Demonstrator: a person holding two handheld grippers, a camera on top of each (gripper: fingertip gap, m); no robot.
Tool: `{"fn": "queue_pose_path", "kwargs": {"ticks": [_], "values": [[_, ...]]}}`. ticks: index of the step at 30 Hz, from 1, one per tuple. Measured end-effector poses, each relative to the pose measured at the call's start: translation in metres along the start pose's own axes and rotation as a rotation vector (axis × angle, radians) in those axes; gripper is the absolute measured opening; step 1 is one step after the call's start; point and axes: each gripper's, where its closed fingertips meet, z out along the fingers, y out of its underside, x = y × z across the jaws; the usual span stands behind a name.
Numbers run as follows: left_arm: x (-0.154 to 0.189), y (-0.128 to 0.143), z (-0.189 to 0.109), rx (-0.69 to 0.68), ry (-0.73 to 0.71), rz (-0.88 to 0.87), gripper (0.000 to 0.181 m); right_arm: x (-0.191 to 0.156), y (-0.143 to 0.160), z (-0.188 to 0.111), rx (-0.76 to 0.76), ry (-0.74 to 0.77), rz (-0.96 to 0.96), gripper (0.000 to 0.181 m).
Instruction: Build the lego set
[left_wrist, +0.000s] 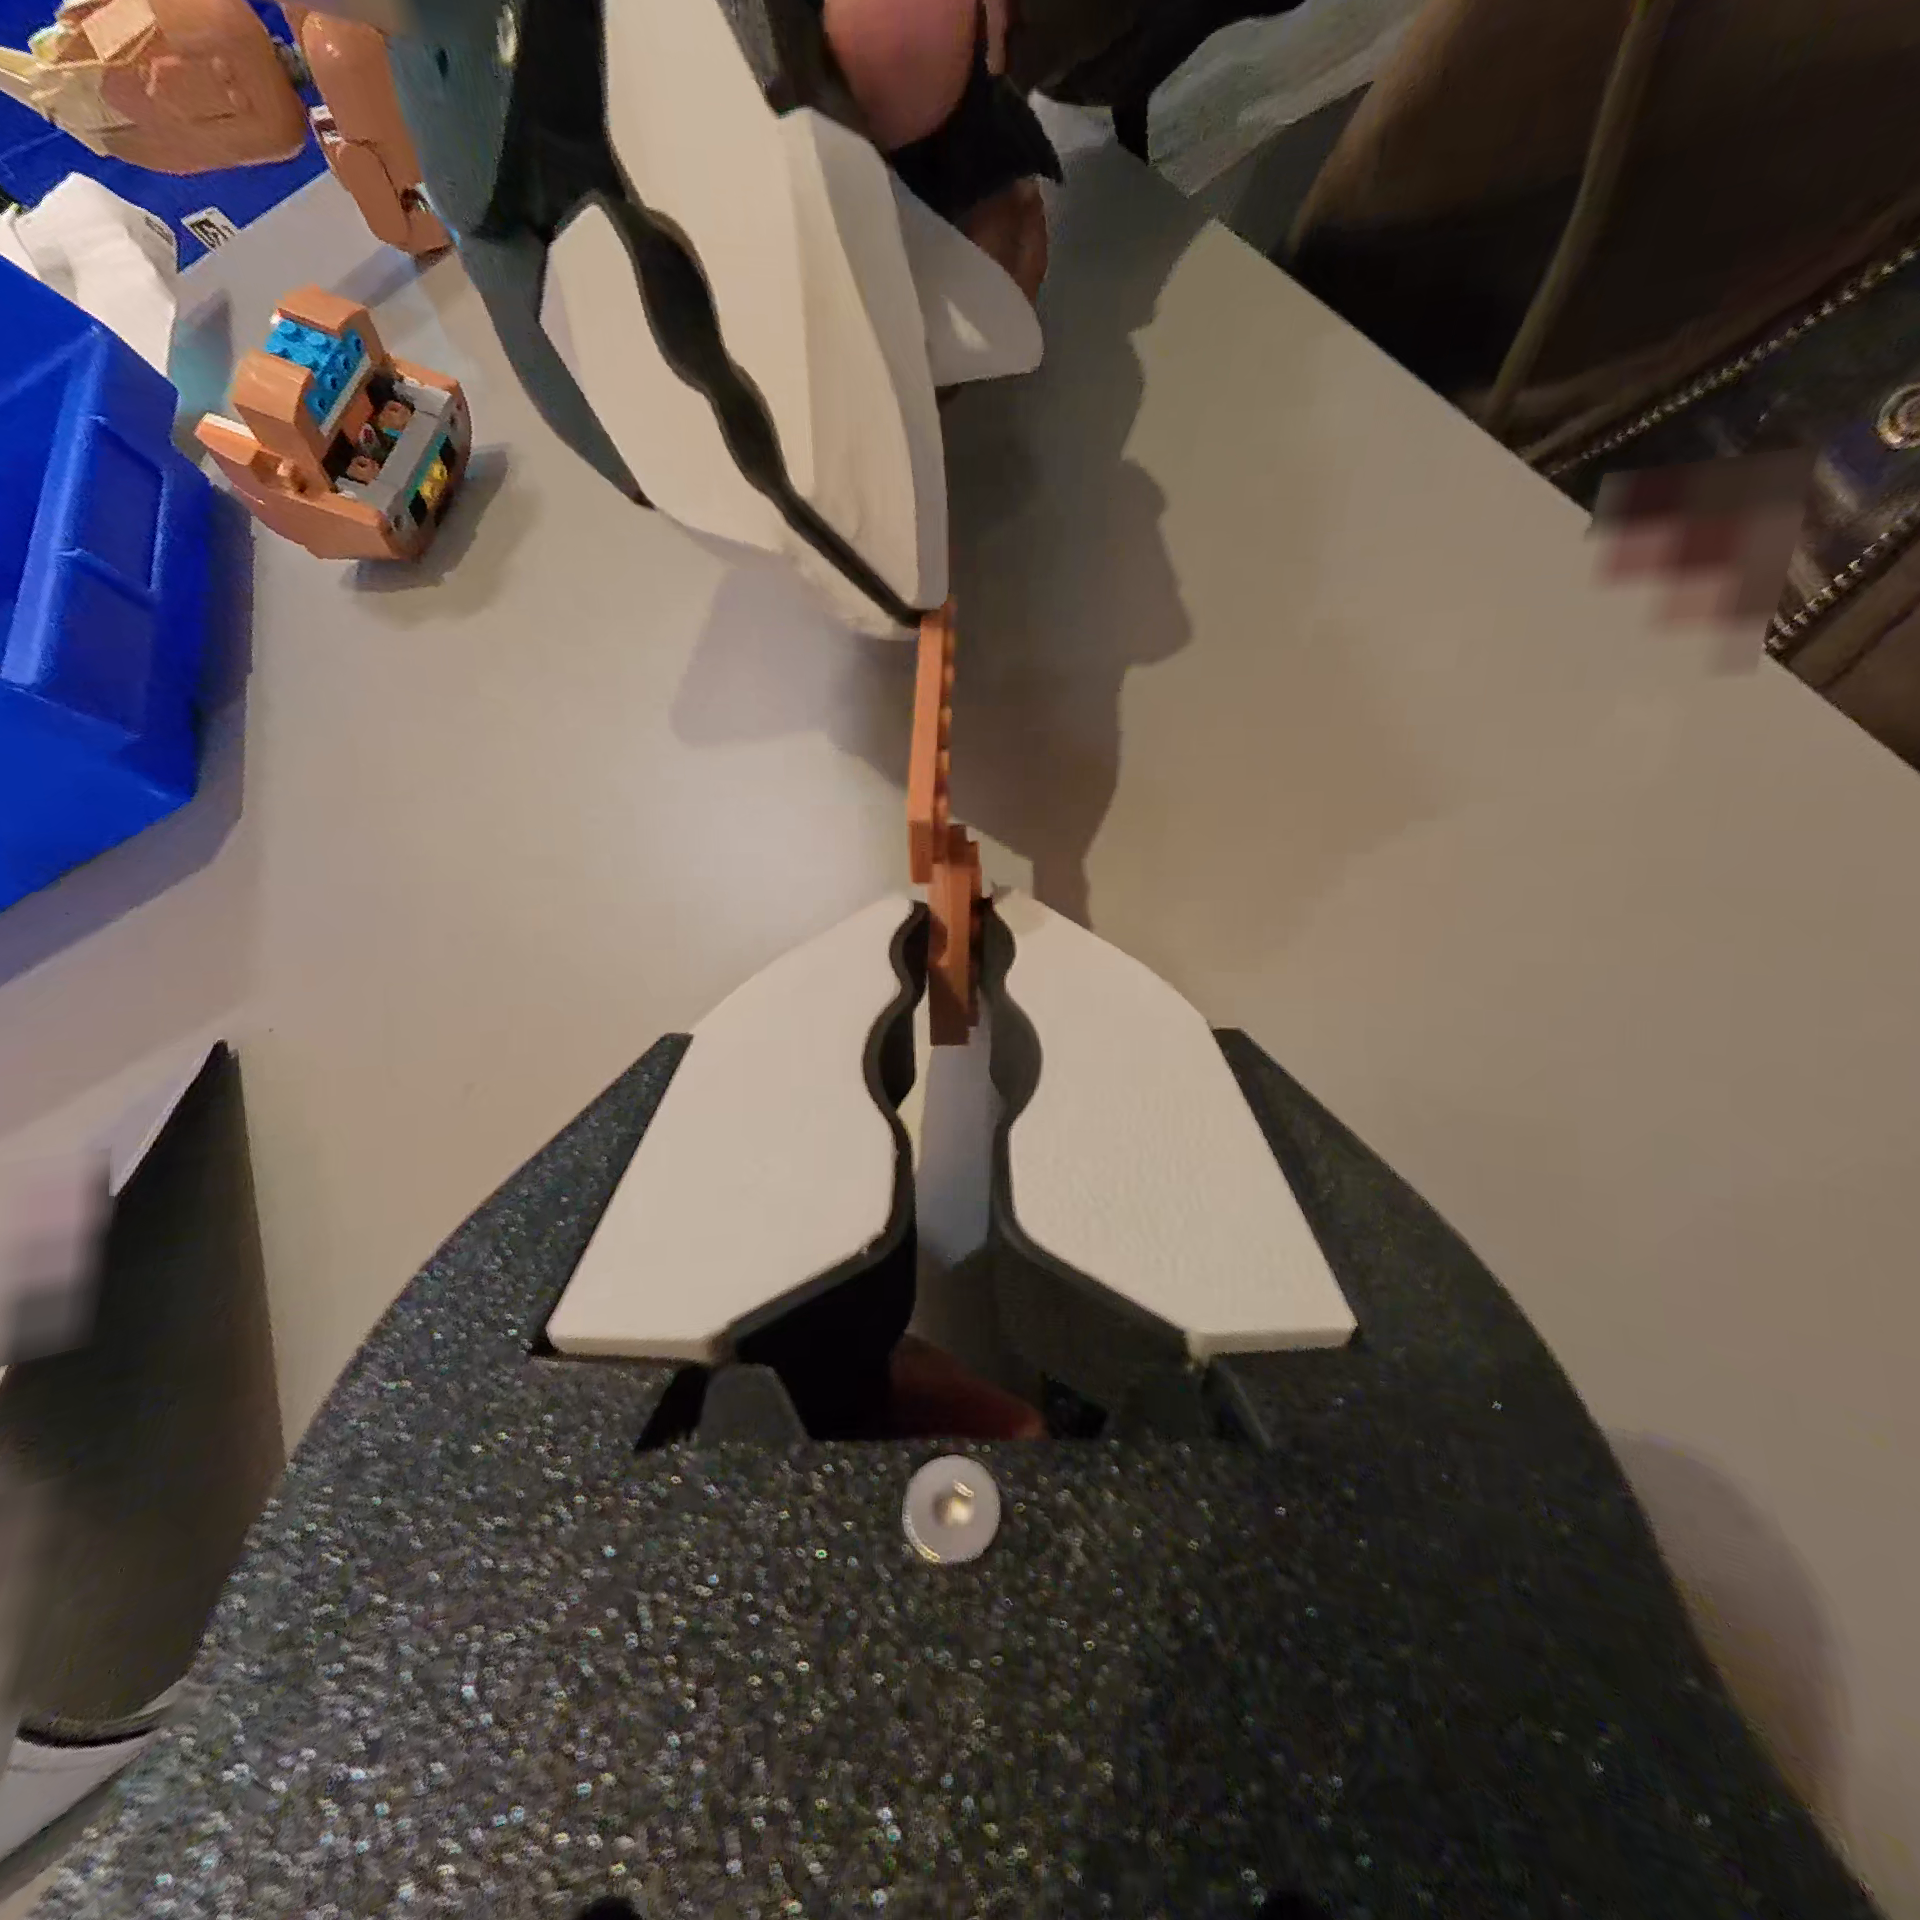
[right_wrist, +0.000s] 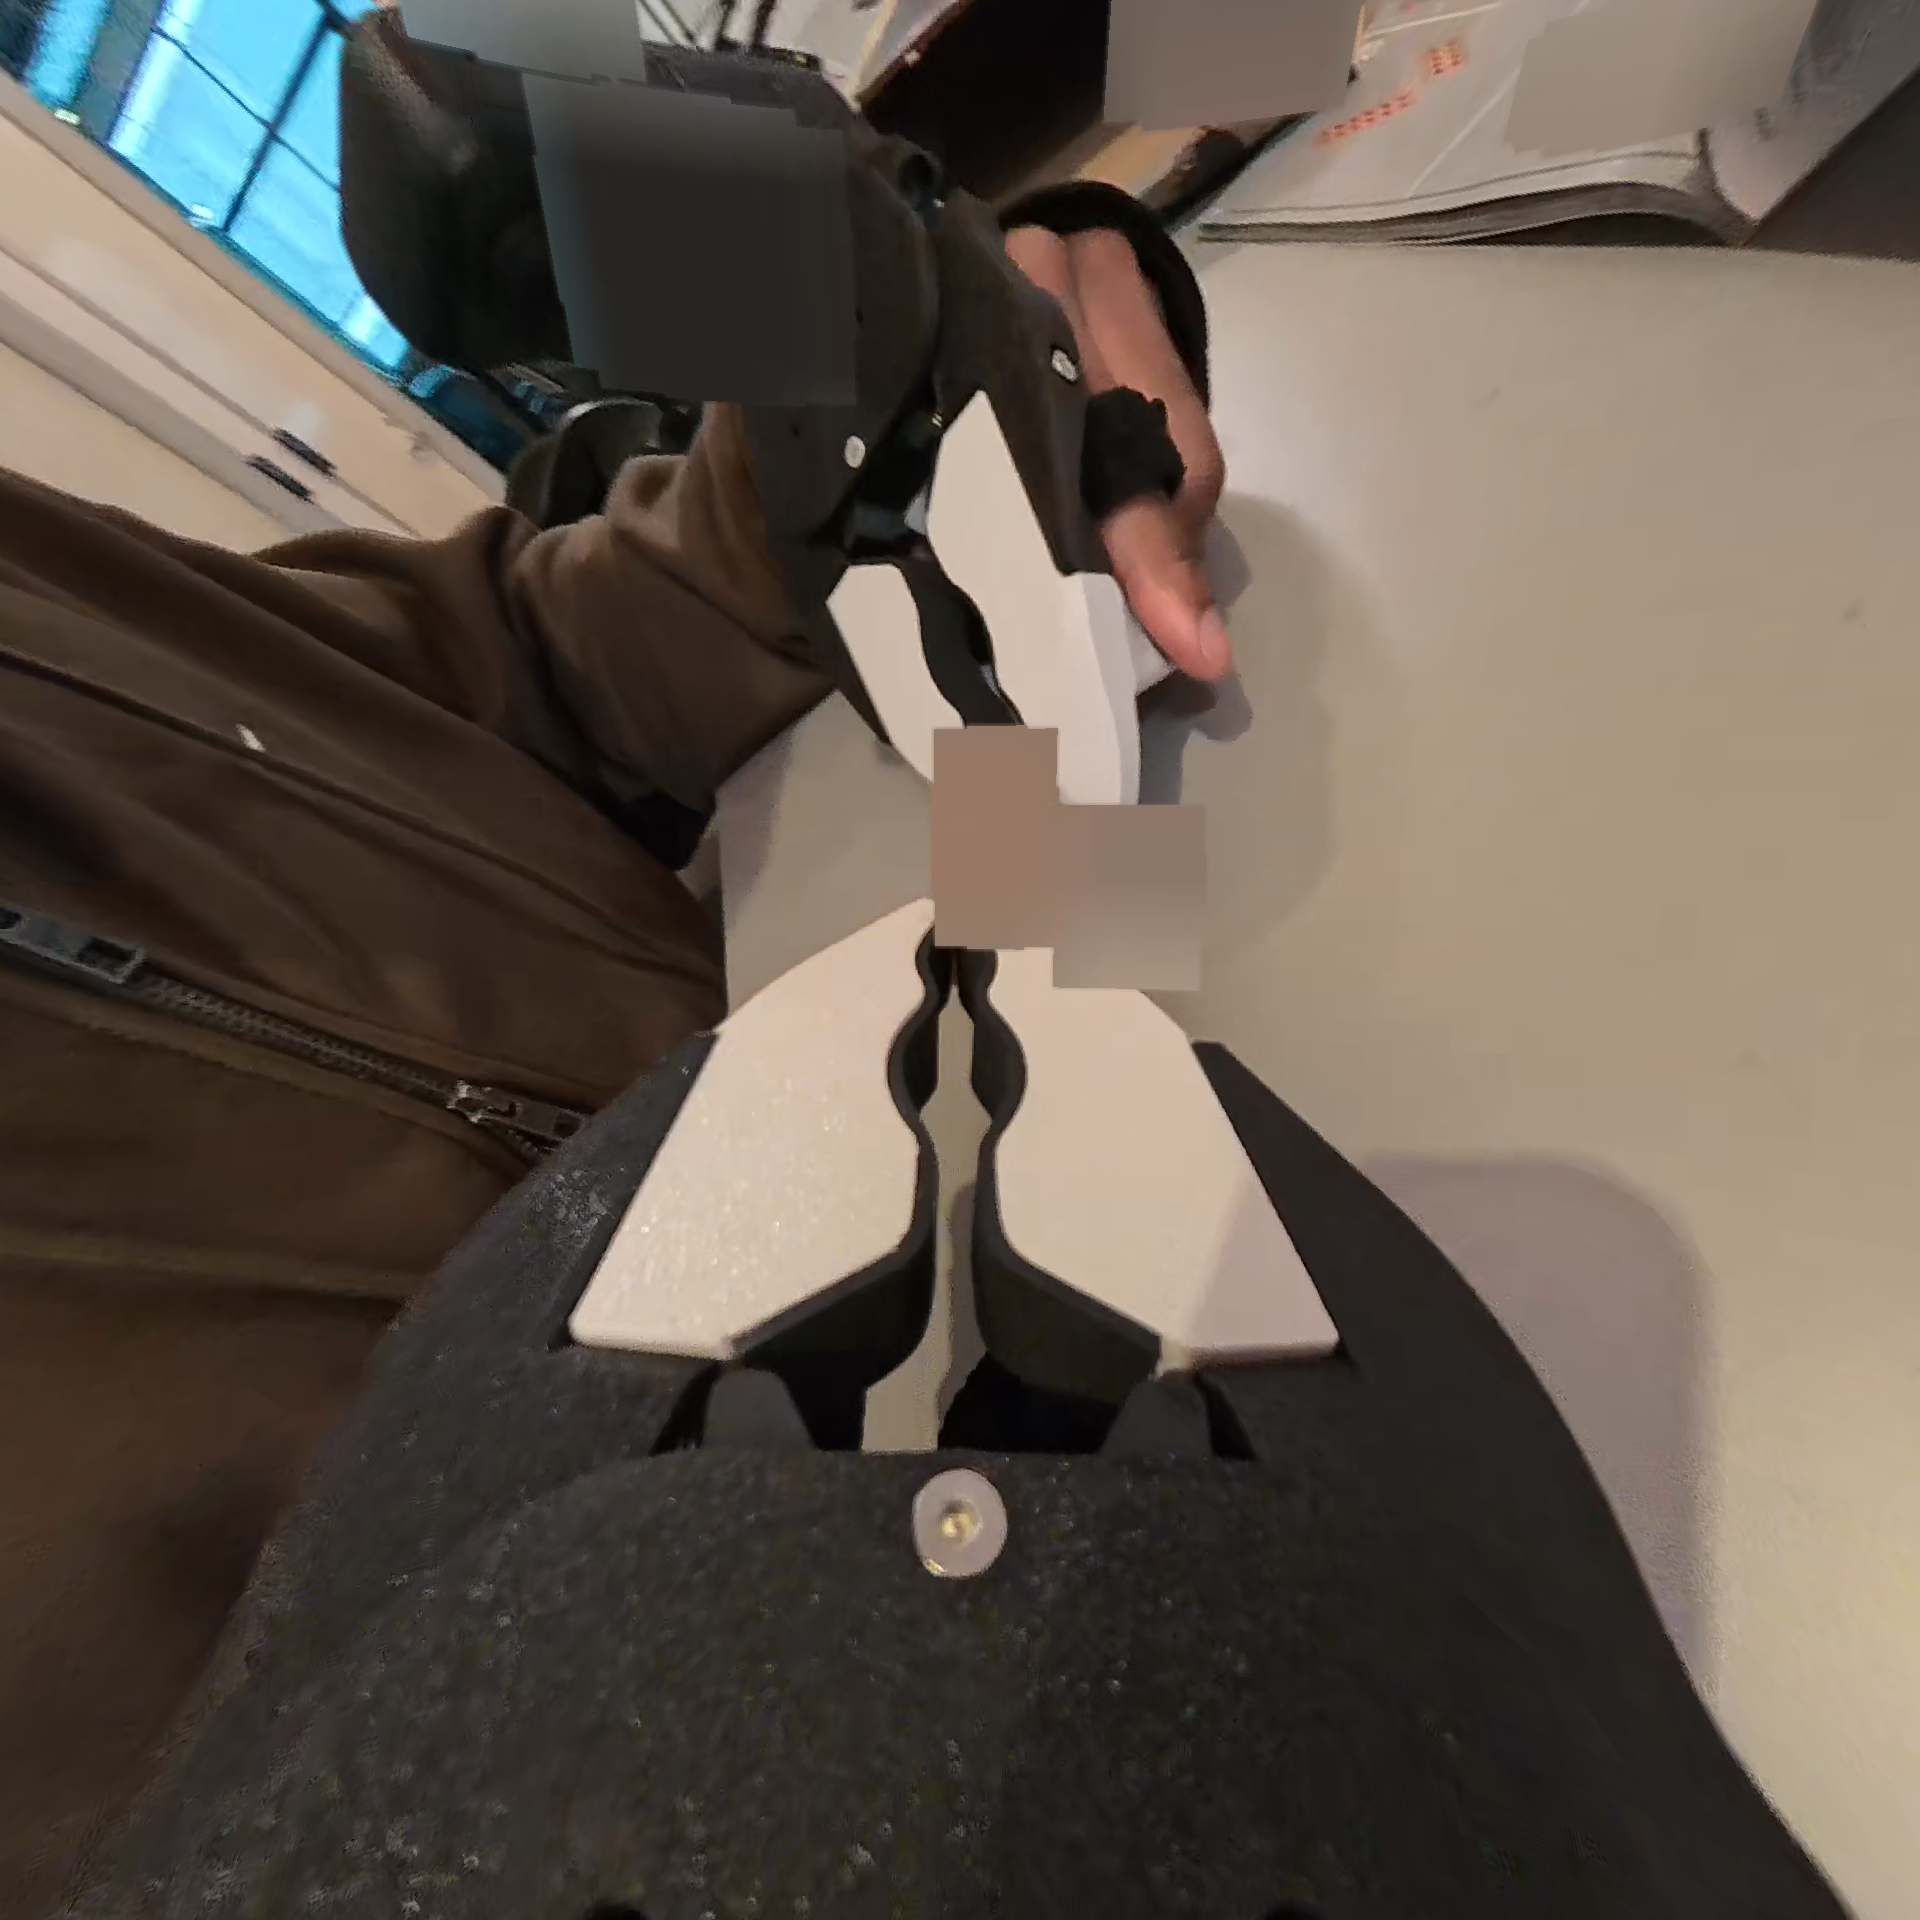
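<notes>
We hold a thin brown lego strip (left_wrist: 940, 831) above the worktop (left_wrist: 1351, 831), left gripper (left_wrist: 954, 935) clenched on its stepped near end, right gripper (left_wrist: 925, 613) pinching the far tip at twelve o'clock; light, stiff but snap-prone, it wants gripping near the joint.

**Surroundings beyond the build**

A blue bin (left_wrist: 83, 582) is seen on the pale table (left_wrist: 1351, 935). An open booklet (right_wrist: 1507, 156) lies at the table's far edge, and a window (right_wrist: 239, 156) is glimpsed above cream cabinets (right_wrist: 156, 395).
</notes>
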Motion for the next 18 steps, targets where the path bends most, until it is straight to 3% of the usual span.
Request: {"fn": "queue_pose_path", "kwargs": {"ticks": [8, 18], "values": [[0.002, 0.002, 0.002, -0.020, 0.005, 0.010, 0.011, 0.007, 0.001, 0.007, -0.040, -0.061, 0.018, 0.000], [-0.001, 0.004, 0.003, -0.036, -0.015, 0.017, 0.010, 0.022, 0.003, 0.012, -0.108, -0.027, 0.012, 0.000]]}}
